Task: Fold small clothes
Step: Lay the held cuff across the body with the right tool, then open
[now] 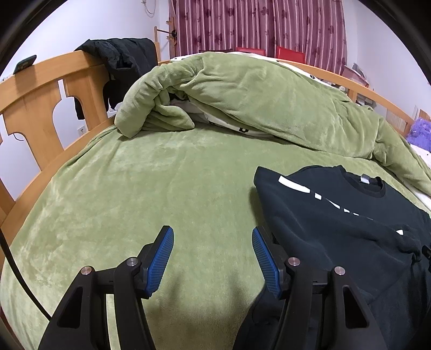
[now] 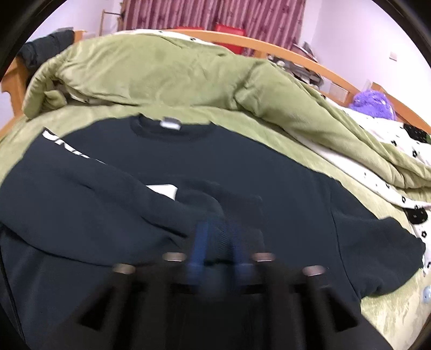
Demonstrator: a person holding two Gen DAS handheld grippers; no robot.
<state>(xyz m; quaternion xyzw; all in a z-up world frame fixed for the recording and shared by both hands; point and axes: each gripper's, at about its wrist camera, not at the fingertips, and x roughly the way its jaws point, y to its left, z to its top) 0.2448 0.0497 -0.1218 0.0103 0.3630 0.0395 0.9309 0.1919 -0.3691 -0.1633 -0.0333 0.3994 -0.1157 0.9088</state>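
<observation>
Left claw (image 1: 212,237): jaws stood wide apart, nothing between them; blue pads (image 1: 160,259) faced bare green bed cover (image 1: 161,188). Right finger sat at the sweatshirt's left edge; contact could not be told.

Right claw (image 2: 221,239): heavily motion-blurred; blue pads (image 2: 200,242) stood close together over dark cloth. Whether they gripped the cloth or only hung above it could not be told.

Sweatshirt (image 2: 269,175): black, long-sleeved, lying on the bed cover, collar (image 2: 172,129) toward 12 o'clock with a white neck label (image 2: 170,123). In the right wrist view one sleeve was folded across the body from 9 o'clock, white lettering (image 2: 70,148) along it; the other sleeve (image 2: 390,242) lay spread toward 3 o'clock. In the left wrist view the garment (image 1: 336,215) filled the 3 to 5 o'clock area.

Quilt (image 1: 256,94): green, bunched in a heap at 12 o'clock beyond the sweatshirt, white patterned lining showing beneath.

Bed frame (image 1: 35,102): wooden, cut-out panels at 9 to 10 o'clock; black garment (image 1: 121,62) draped over its top rail.

Curtain (image 1: 256,24): maroon, striped, at 12 o'clock.

Purple plush (image 2: 373,103): at 2 o'clock in right wrist view, near the frame rail.
</observation>
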